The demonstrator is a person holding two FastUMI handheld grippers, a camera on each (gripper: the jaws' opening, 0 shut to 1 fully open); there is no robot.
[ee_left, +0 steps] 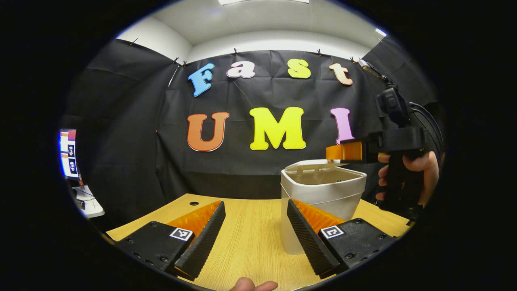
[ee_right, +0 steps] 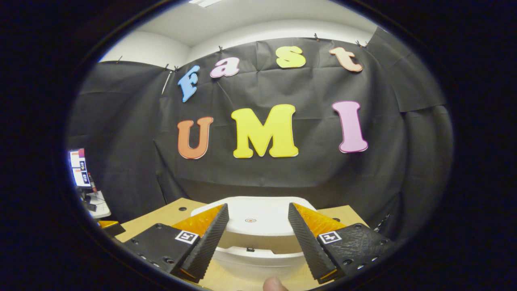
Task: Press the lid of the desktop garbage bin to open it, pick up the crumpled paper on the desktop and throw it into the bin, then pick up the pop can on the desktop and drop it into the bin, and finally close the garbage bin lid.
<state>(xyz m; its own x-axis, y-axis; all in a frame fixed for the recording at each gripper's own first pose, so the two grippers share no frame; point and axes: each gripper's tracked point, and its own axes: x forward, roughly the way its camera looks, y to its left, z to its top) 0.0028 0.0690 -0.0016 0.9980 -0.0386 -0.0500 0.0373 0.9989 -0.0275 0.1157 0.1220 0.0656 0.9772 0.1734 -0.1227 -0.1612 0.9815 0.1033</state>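
Observation:
A white desktop bin point(ee_left: 323, 198) stands on the wooden table point(ee_left: 250, 238), just beyond and to the right of my left gripper point(ee_left: 256, 238), which is open with nothing between its fingers. The bin's lid point(ee_left: 312, 164) is tilted up at a slight angle, leaving a gap over the rim. My right gripper point(ee_left: 338, 152), held by a hand point(ee_left: 420, 165), hovers just above the lid's right edge. In the right gripper view the right gripper point(ee_right: 258, 238) is open and looks down on the white lid point(ee_right: 252, 216), with the bin's rim point(ee_right: 258, 256) below it.
A lit screen point(ee_left: 68, 153) and a white side desk point(ee_left: 89, 204) stand at the far left. The table has a small cable hole point(ee_left: 194, 203) near its back edge. The left gripper's tip point(ee_right: 108, 224) shows at the left of the right gripper view.

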